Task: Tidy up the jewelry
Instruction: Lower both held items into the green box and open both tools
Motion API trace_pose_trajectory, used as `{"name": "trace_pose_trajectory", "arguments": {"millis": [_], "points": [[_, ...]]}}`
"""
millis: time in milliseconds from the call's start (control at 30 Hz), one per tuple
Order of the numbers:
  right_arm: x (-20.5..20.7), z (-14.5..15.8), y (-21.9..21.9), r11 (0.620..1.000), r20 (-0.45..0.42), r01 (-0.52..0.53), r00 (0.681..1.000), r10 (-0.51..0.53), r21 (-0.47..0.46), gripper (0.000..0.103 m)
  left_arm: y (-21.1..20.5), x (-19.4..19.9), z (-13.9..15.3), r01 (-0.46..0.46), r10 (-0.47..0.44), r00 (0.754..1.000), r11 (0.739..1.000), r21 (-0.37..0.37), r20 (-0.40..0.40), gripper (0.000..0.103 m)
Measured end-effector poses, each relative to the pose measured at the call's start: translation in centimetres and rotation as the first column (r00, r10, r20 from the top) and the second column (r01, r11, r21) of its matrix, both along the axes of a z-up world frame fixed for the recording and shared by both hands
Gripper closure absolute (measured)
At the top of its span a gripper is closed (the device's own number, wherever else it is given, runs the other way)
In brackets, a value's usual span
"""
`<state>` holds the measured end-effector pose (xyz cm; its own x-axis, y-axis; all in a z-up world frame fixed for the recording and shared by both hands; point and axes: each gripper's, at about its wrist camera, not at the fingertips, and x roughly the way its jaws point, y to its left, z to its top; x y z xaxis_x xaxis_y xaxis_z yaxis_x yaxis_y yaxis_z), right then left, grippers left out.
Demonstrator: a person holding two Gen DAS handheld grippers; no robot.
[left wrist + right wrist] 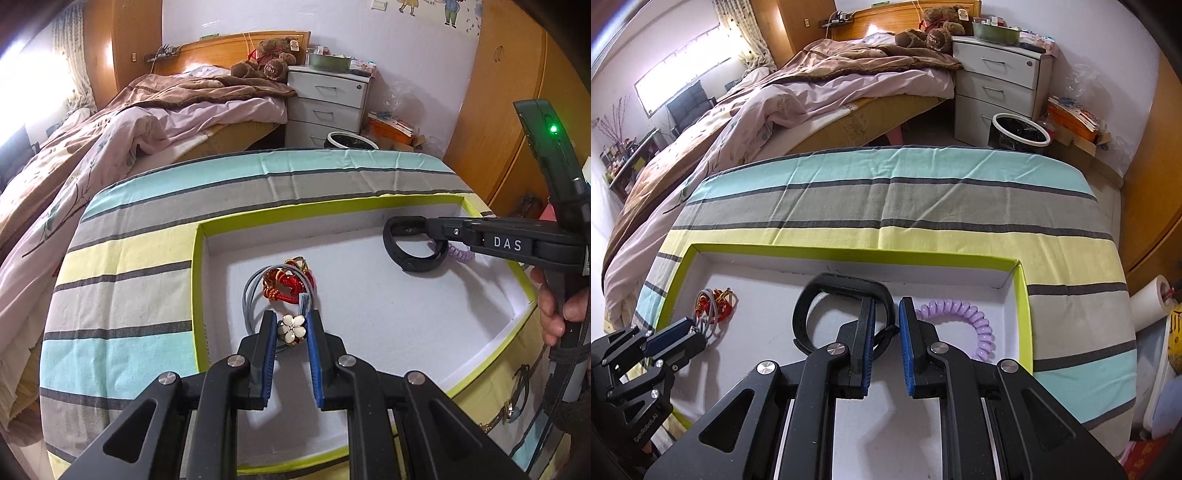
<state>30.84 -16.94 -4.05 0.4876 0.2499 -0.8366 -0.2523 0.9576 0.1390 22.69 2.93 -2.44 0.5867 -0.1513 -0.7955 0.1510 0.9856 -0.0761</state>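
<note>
Left wrist view: the left gripper is clenched on a white flower brooch over the green-edged tray, a red and grey tangle of bracelets lying at its twelve o'clock. At two o'clock the right gripper grips a black wristband low above the tray floor, a purple coil band just beside it at three o'clock
</note>
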Motion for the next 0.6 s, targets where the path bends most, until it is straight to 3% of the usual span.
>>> {"name": "trace_pose_trajectory", "arguments": {"millis": [200, 400, 500, 600], "points": [[0.03, -0.03, 0.07, 1.000, 0.000, 0.000, 1.000, 0.000, 0.000, 0.089, 0.07, -0.04, 0.01, -0.006, 0.006, 1.000, 1.000, 0.000, 0.001, 0.086], [0.09, -0.03, 0.03, 1.000, -0.004, 0.006, 1.000, -0.006, 0.012, 0.089, 0.20, -0.01, 0.18, -0.013, 0.013, 1.000, 1.000, -0.006, 0.001, 0.078], [0.03, 0.08, 0.02, 1.000, 0.001, 0.007, 1.000, -0.007, 0.020, 0.089, 0.21, -0.07, 0.38, -0.013, 0.013, 1.000, 1.000, -0.015, 0.008, 0.067], [-0.20, 0.32, 0.01, 0.999, 0.008, 0.010, 1.000, -0.010, 0.031, 0.088, 0.13, -0.29, 0.72, -0.011, 0.012, 1.000, 1.000, -0.022, 0.016, 0.066]]}}
